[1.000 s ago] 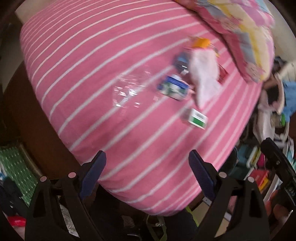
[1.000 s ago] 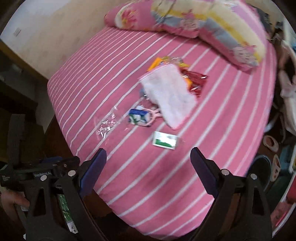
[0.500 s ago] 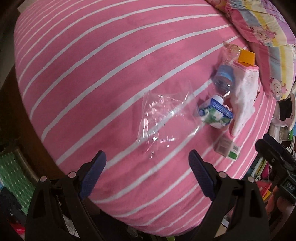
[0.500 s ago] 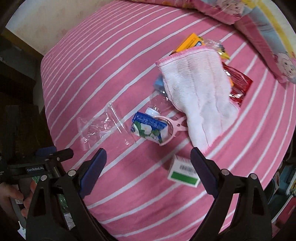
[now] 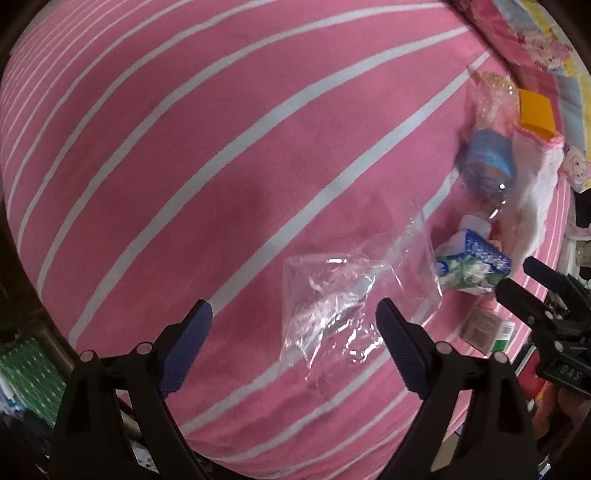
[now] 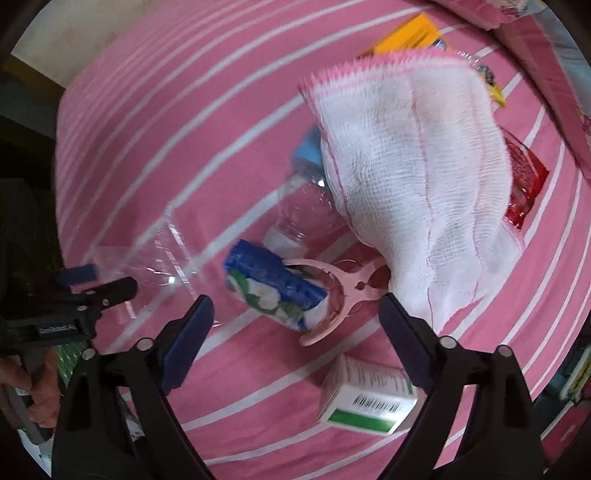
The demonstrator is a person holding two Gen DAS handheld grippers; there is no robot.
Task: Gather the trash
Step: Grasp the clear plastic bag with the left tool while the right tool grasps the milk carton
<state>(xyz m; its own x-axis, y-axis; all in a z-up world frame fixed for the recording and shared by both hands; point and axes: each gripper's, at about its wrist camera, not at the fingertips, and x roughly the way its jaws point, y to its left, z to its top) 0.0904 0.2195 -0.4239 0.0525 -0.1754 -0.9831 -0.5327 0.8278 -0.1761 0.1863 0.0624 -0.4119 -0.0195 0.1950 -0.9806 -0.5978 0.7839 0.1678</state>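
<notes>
Trash lies on a pink striped bed [image 5: 221,177]. A clear plastic bag [image 5: 343,306] lies just ahead of my open left gripper [image 5: 293,325], partly between its fingers. A crumpled blue-green-white wrapper [image 6: 273,291] lies between the fingers of my open right gripper [image 6: 295,317]; it also shows in the left wrist view [image 5: 469,266]. A white-green box [image 6: 365,398] lies by the right finger. A clear bottle [image 6: 306,210] with a blue label is partly under a white cloth [image 6: 417,177]. An orange packet [image 6: 410,33] and a red wrapper [image 6: 524,181] lie beyond.
A pink clothes peg [image 6: 340,291] lies against the wrapper. A patterned pillow [image 5: 535,40] lies at the head of the bed. The other gripper shows at each view's edge [image 5: 546,306] [image 6: 77,295]. Clutter sits on the floor past the bed's edge [image 5: 22,369].
Both grippers have moved down and closer to the bed. The clear bag now lies at the left gripper's fingertips, the wrapper between the right gripper's fingers. Both stayed open.
</notes>
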